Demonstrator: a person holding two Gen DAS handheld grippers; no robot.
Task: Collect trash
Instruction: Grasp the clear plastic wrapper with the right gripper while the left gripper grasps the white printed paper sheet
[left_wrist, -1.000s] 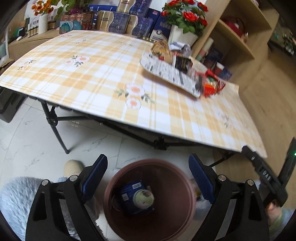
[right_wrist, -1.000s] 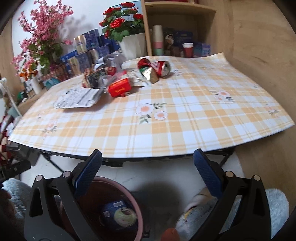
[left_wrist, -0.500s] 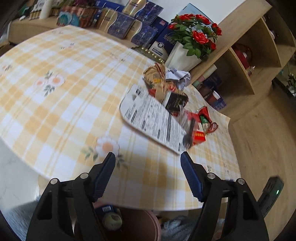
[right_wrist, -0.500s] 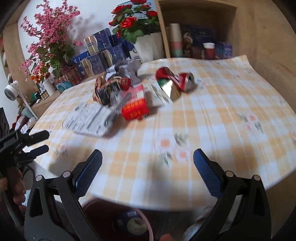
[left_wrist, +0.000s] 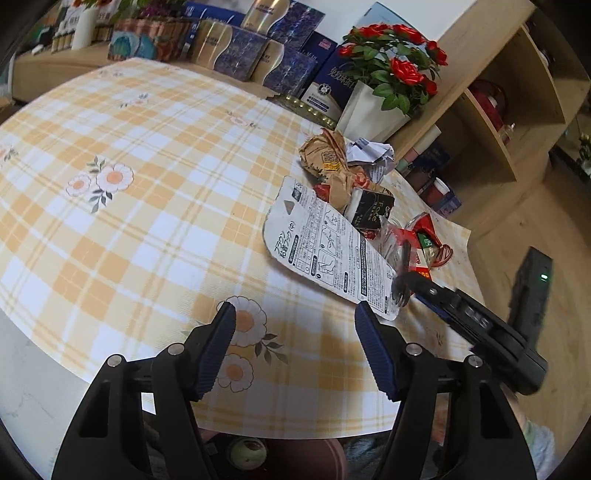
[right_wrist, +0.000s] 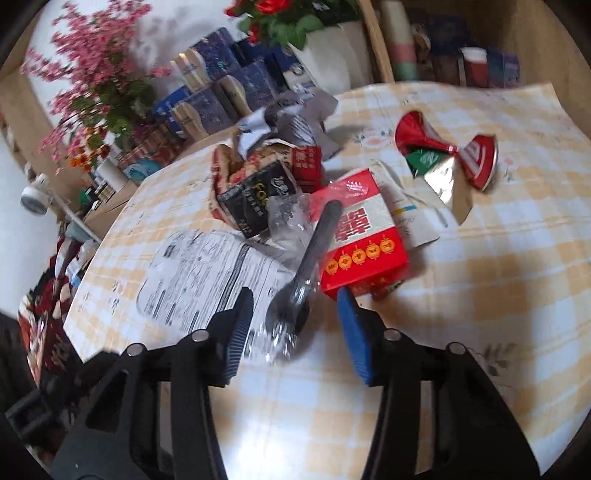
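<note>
A trash pile lies on the plaid table: a white printed card, a brown wrapper, a black box, a red box and a black plastic fork in a clear wrapper. My right gripper is closing with the fork's head between its jaws, and the pads stand just clear of it. In the left wrist view it reaches in from the right. My left gripper hovers over the table's near edge, jaws closing on nothing.
A brown bin with some trash inside stands on the floor under the table's near edge. A torn red can lies right of the pile. Flower pots, boxes and a wooden shelf line the far side.
Both grippers left the bin on the floor and came over the table. The right one swept in to the pile, and its jaws narrowed round the fork. The left jaws narrowed too.
</note>
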